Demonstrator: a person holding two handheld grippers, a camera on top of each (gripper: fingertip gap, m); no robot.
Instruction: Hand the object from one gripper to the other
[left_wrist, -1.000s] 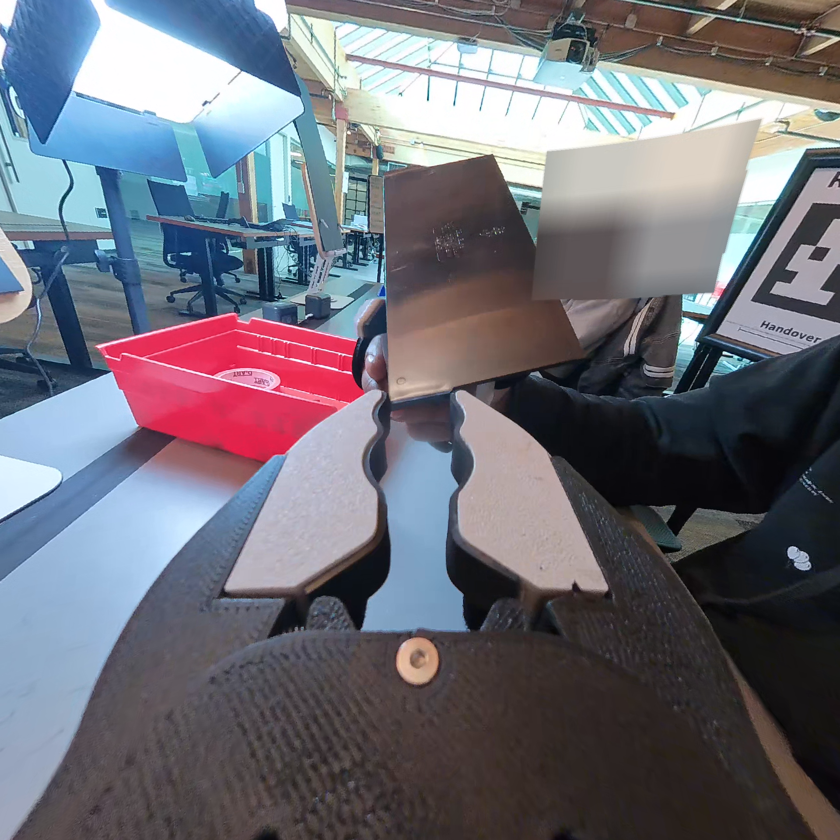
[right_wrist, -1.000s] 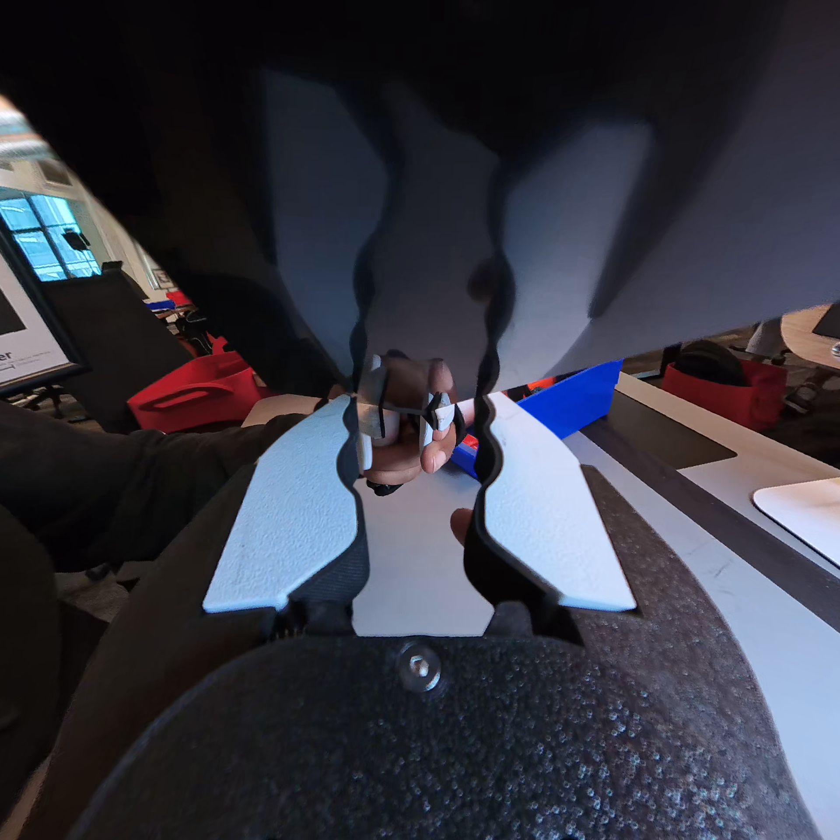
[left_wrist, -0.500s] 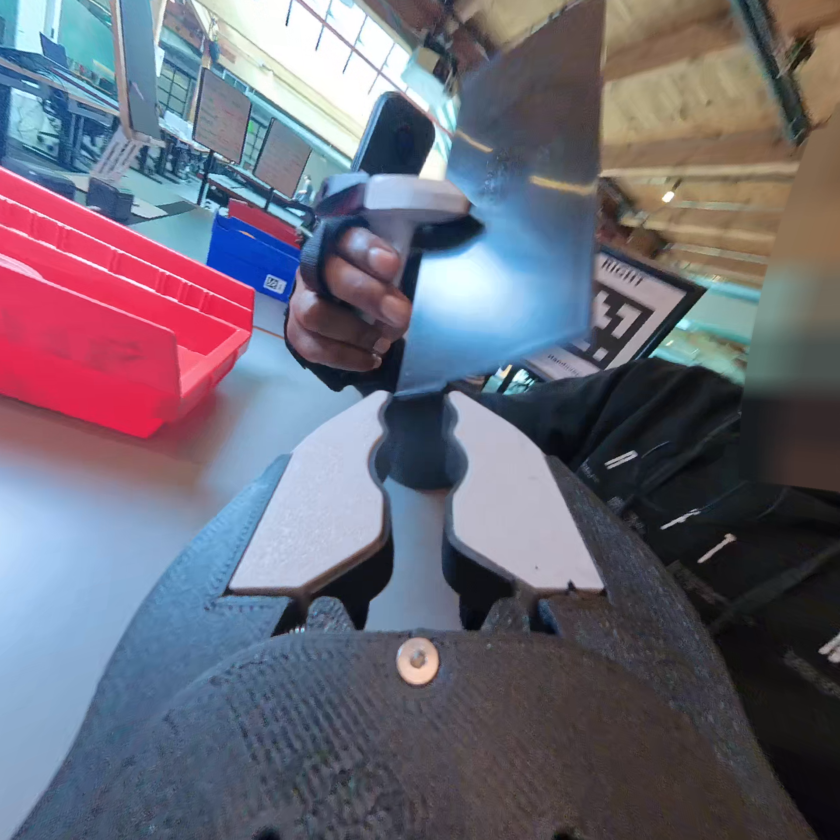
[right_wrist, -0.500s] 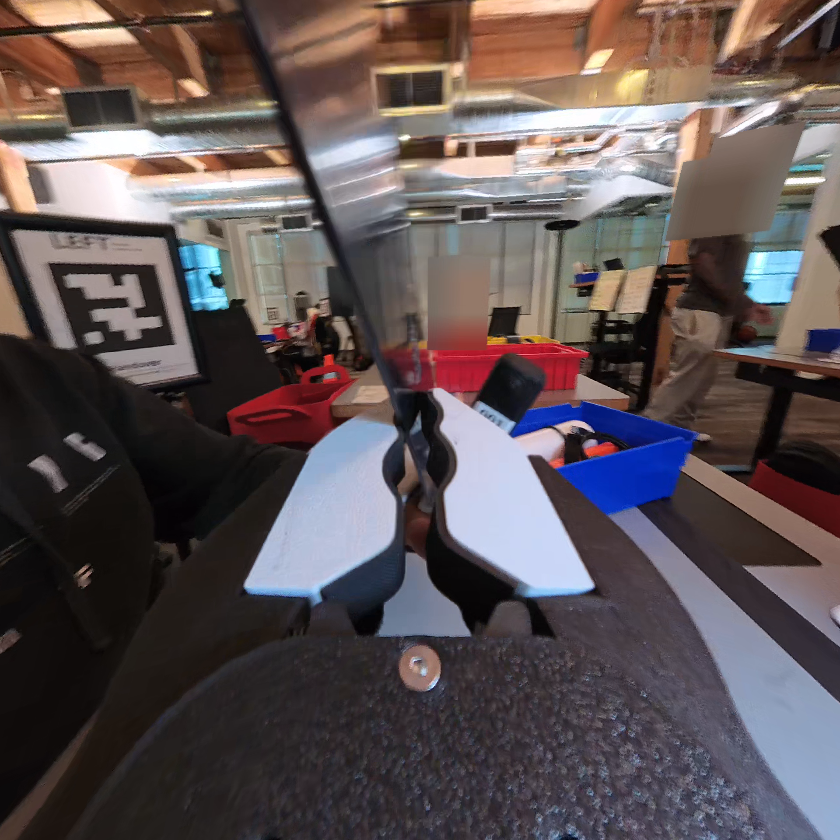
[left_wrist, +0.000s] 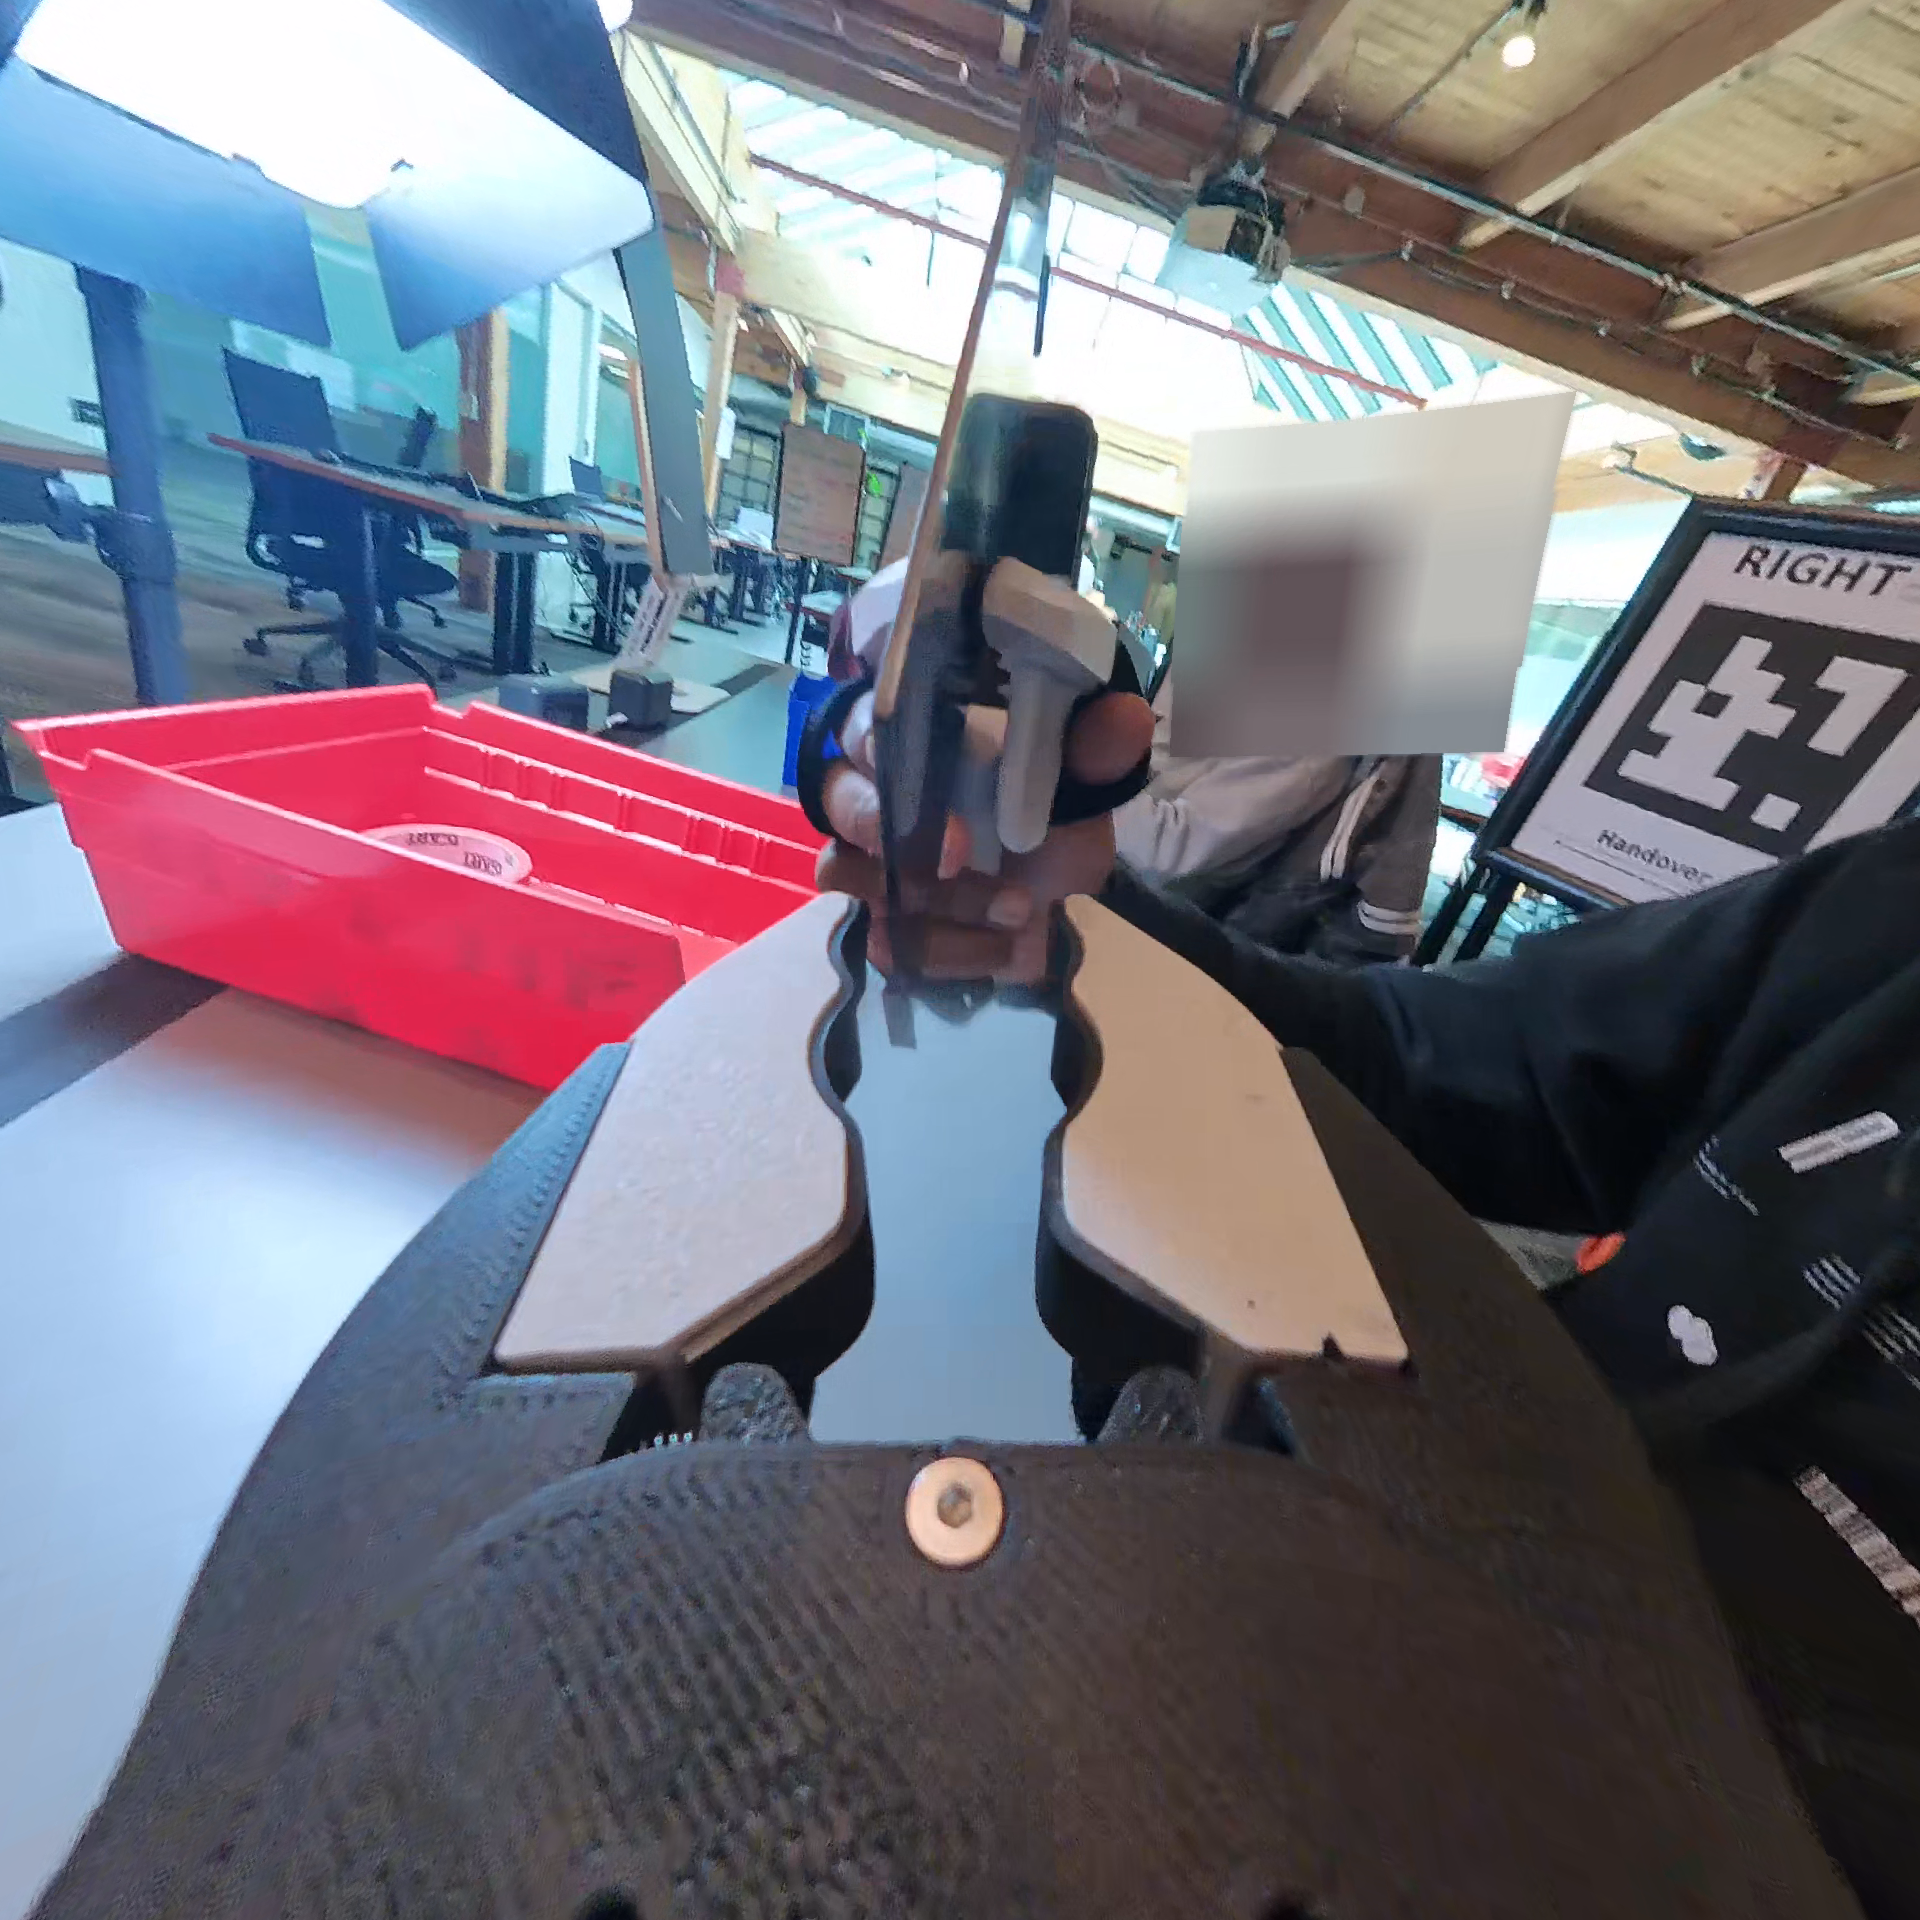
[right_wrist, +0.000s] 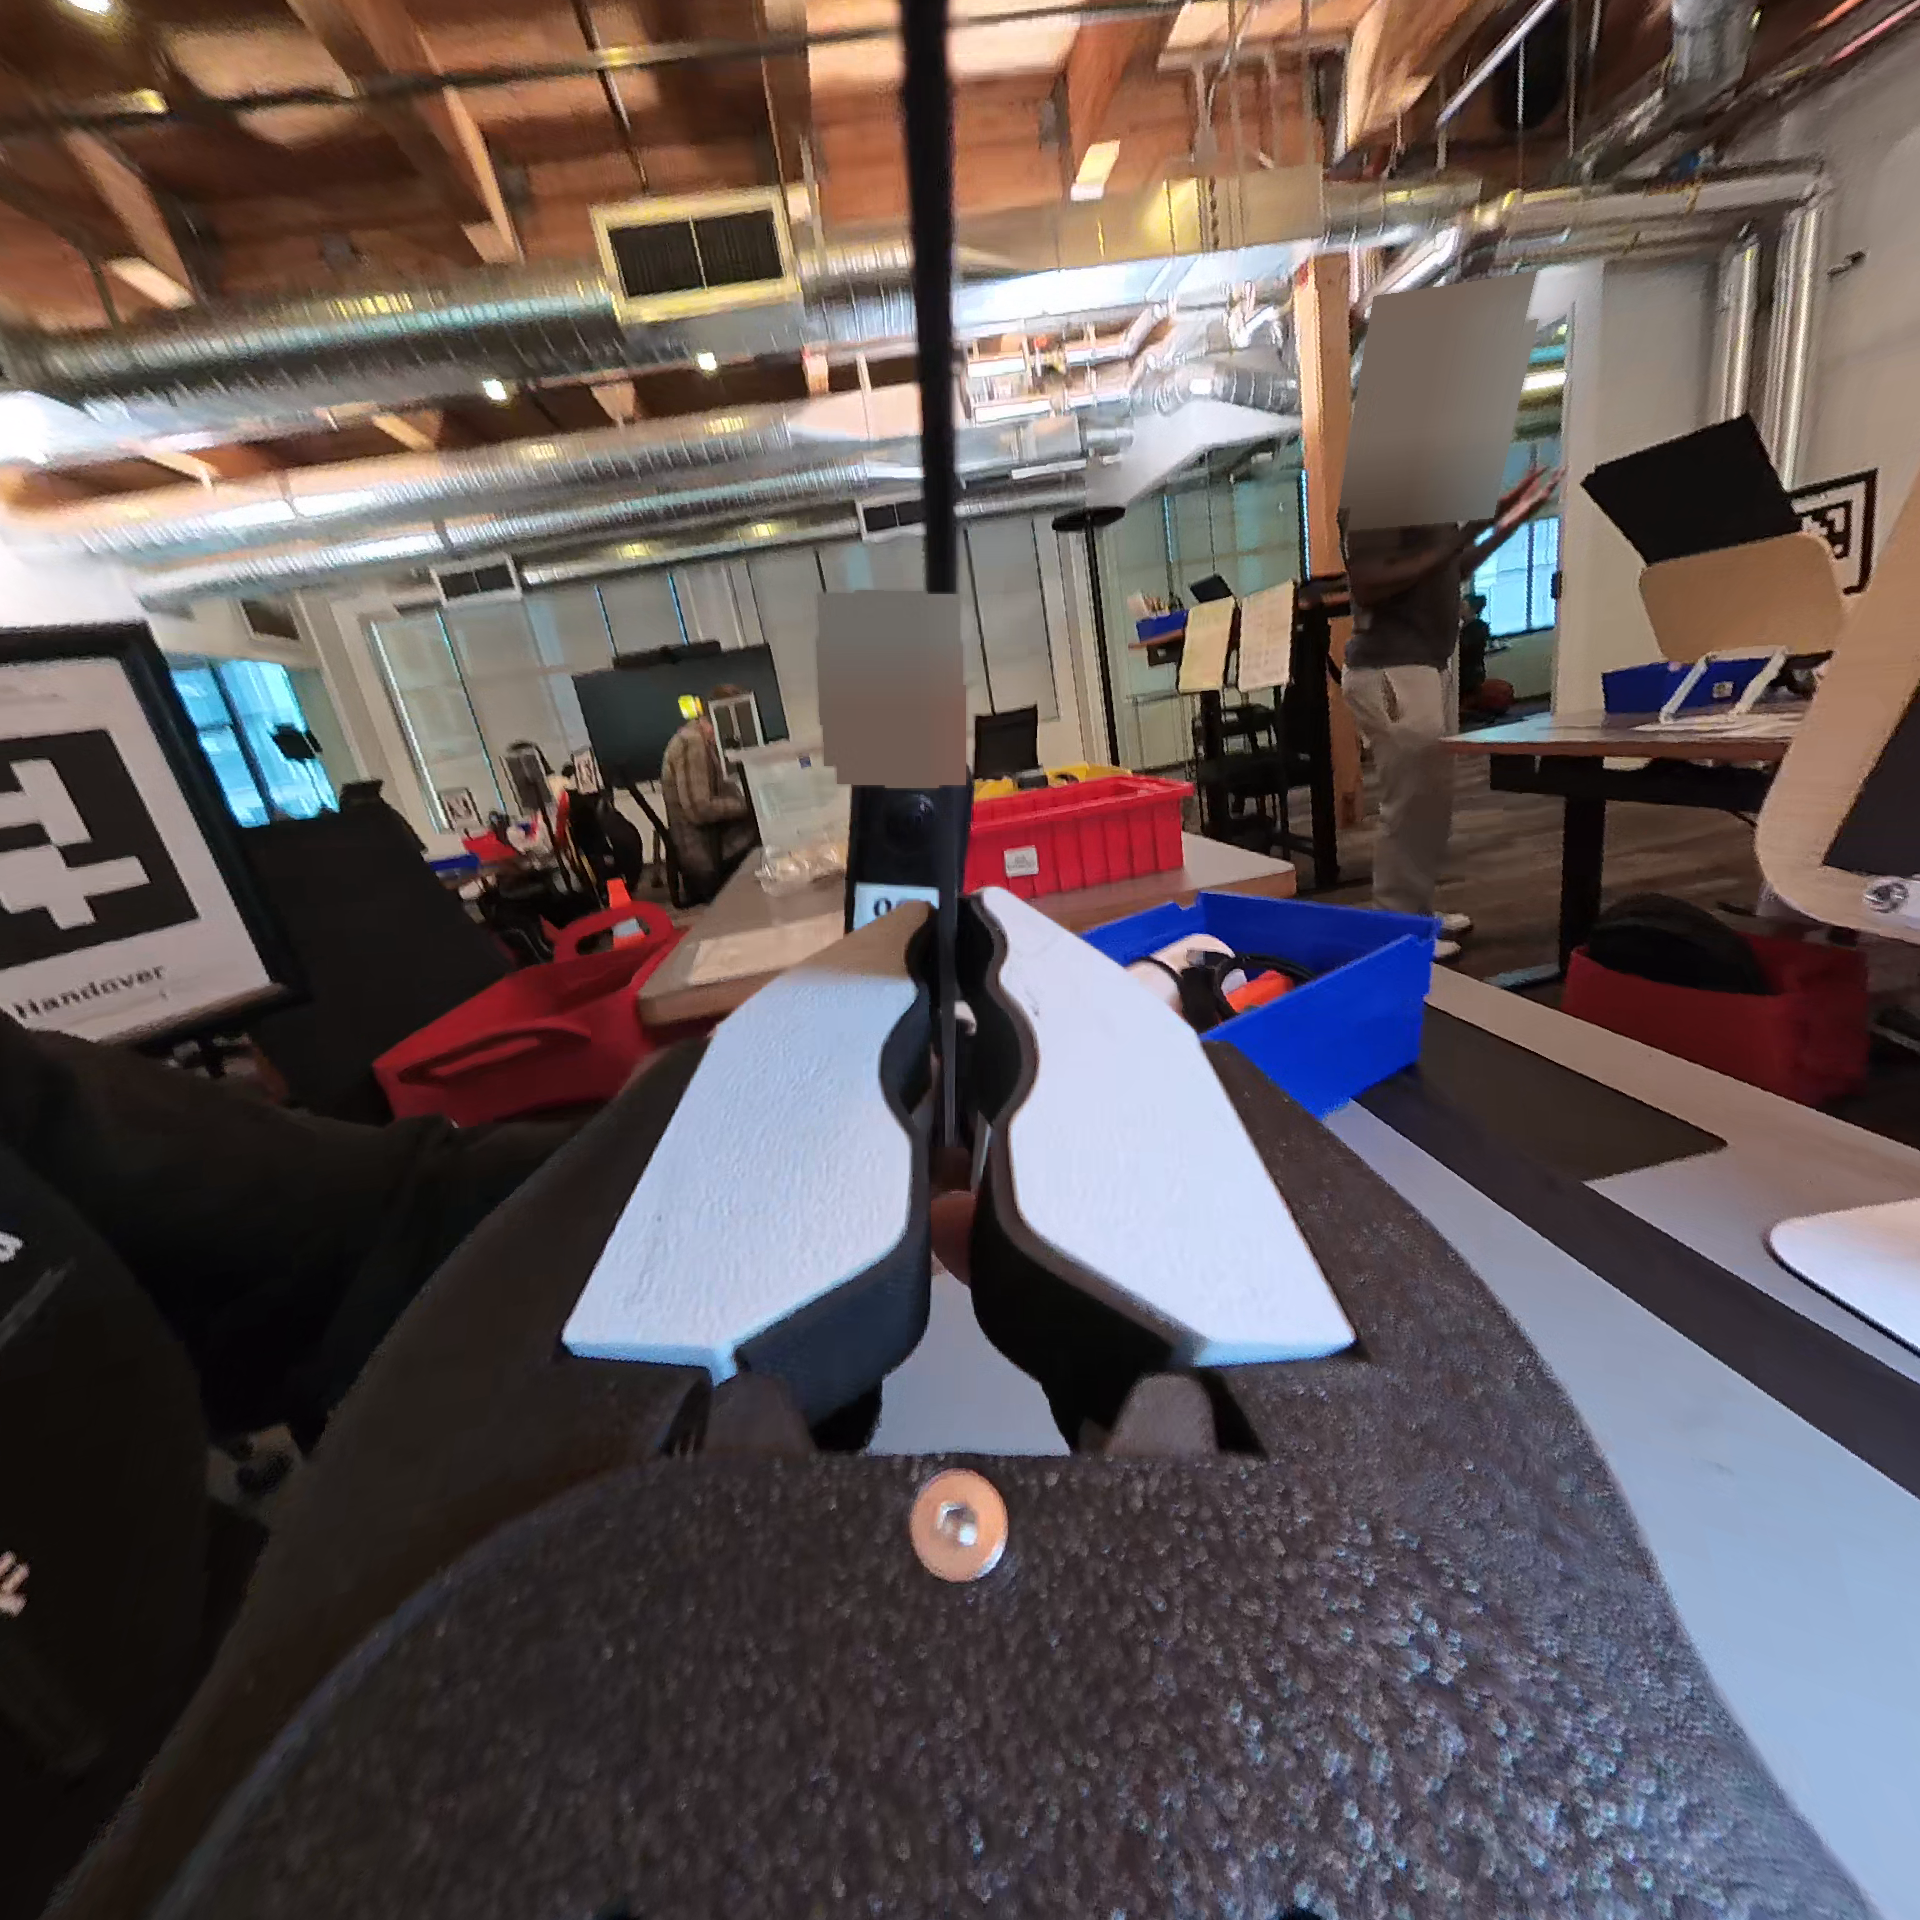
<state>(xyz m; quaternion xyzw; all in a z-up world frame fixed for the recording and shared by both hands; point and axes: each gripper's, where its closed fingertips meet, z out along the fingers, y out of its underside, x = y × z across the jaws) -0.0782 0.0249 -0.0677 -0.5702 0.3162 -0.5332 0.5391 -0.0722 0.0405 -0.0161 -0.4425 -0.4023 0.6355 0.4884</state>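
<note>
place: open-plan office/lab | desks (left_wrist: 436, 509), office chairs (left_wrist: 312, 540), parts bins (right_wrist: 1081, 831), exposed ducts (right_wrist: 416, 488)

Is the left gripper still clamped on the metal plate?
No: the left gripper is open, and the metal plate stands edge-on between its fingertips.

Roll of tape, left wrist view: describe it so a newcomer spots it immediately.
Start at the grey table, then the long red plastic bin on it, left of the left gripper. The flat white roll of tape lies inside, the only thing visible in that bin.
</note>
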